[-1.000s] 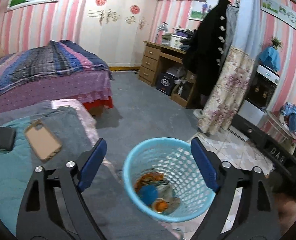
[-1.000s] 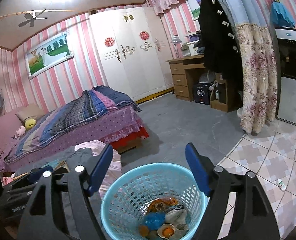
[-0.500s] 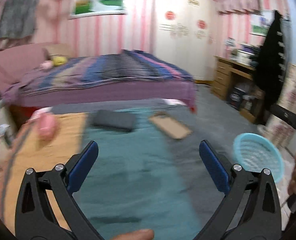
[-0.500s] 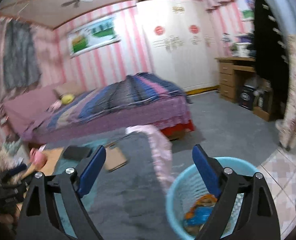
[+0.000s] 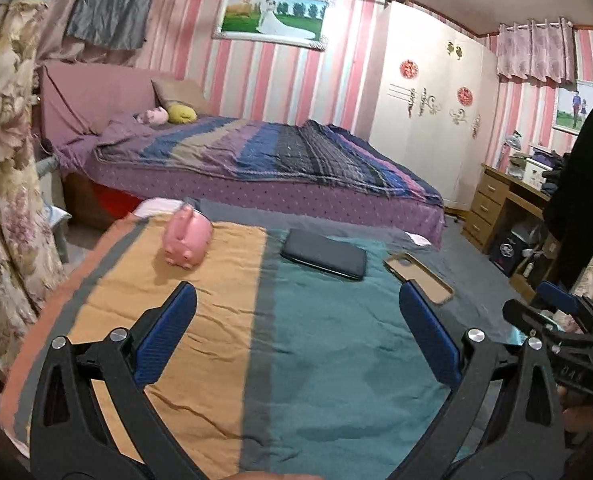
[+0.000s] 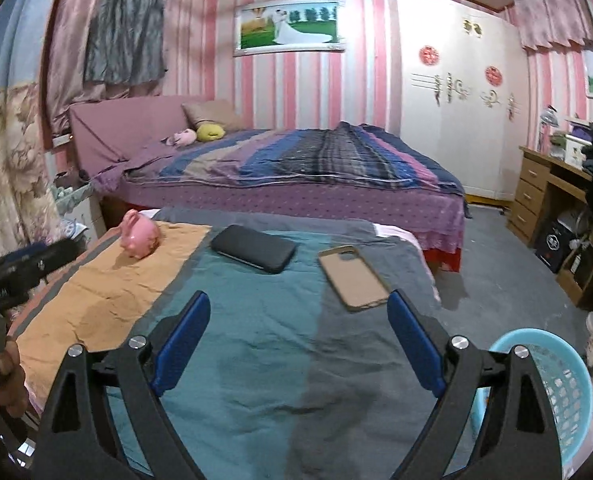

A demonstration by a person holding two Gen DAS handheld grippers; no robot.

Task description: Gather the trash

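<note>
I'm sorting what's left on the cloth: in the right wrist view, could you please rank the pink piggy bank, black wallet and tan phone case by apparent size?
1. Tan phone case and flat black wallet: alike; the case lies nearer, so unranked.
2. Pink piggy bank: smallest.

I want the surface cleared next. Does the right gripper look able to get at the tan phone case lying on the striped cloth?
Probably yes. The right gripper is open and empty, and the tan phone case lies flat just ahead of its right finger, with only bare striped cloth between and nothing stacked on it.
</note>
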